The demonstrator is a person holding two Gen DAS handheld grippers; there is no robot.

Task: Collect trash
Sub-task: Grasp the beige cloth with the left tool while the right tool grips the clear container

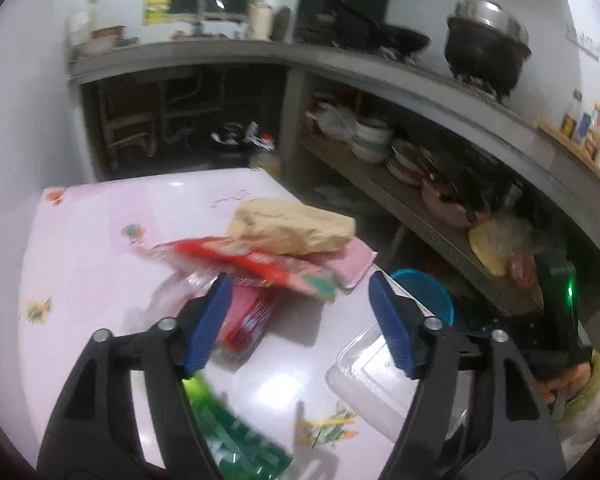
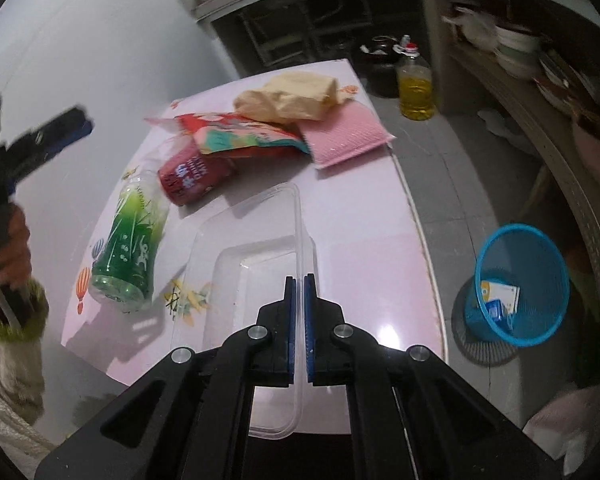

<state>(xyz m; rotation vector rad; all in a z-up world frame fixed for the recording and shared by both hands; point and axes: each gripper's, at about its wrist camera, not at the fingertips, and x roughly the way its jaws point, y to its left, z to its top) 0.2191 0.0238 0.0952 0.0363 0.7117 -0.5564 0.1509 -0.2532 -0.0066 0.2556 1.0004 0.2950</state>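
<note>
My right gripper (image 2: 299,280) pinches the rim of the clear rectangular plastic container (image 2: 256,256) on the pink table (image 2: 364,248); my left gripper (image 1: 300,304) hangs released. Next, I judge, carry it to the blue mesh wastebasket (image 2: 516,280).

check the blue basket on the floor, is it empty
No, the blue basket already holds a couple of small cartons at its bottom.

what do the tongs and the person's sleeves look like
Both tongs, left and right, are black plastic linkages with silver rivets and ribbed blue pads. The right unit's black handle shows a green light. The sleeves are fuzzy cream with a green cuff.
</note>
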